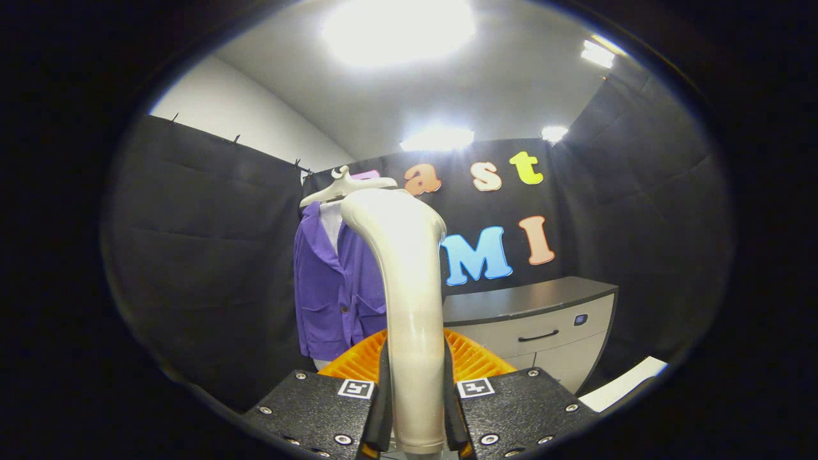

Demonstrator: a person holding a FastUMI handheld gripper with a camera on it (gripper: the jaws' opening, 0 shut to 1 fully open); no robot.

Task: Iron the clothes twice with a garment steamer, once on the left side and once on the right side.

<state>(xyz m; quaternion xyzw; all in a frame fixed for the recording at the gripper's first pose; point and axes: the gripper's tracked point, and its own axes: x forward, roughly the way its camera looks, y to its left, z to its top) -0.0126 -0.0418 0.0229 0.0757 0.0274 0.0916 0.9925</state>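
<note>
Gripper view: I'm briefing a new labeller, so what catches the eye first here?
The cream garment steamer rises between the gripper fingers, which are shut on its handle. Just beyond it a purple jacket hangs on a white hanger against the black wall, beside a grey cabinet.

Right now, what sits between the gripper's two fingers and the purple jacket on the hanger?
In the gripper view, the gripper is shut on the steamer handle, which rises in front of the purple jacket; otherwise open air.
</note>
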